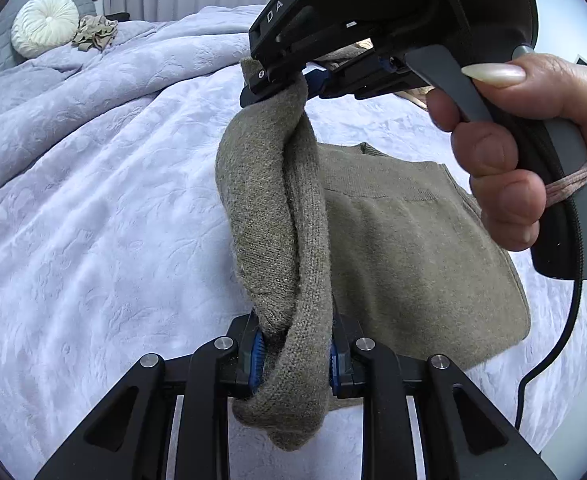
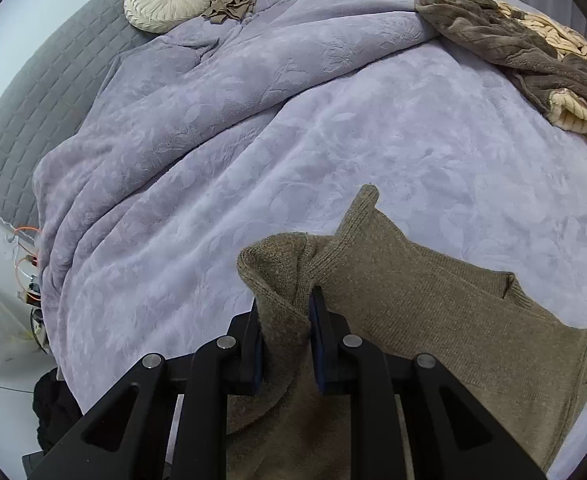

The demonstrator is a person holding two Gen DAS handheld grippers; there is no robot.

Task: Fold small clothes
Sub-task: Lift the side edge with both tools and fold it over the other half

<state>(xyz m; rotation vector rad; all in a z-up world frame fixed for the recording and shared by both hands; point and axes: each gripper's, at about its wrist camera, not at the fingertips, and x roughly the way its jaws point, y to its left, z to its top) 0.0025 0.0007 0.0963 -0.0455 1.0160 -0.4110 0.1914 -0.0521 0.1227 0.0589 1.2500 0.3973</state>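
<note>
Lavender bedding (image 2: pixel 333 152) spreads beneath us, and on it lies the olive knit sweater (image 2: pixel 453 320), its ribbed body flat while one thick edge is lifted and bunched into a rope-like roll. Our left gripper (image 1: pixel 295 354) is clamped on one end of that roll, and our right gripper (image 2: pixel 285 344) pinches the other end.

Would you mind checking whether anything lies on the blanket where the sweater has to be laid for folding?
Nothing visible does: both grippers grip the sweater, and the blanket around it is bare.
</note>
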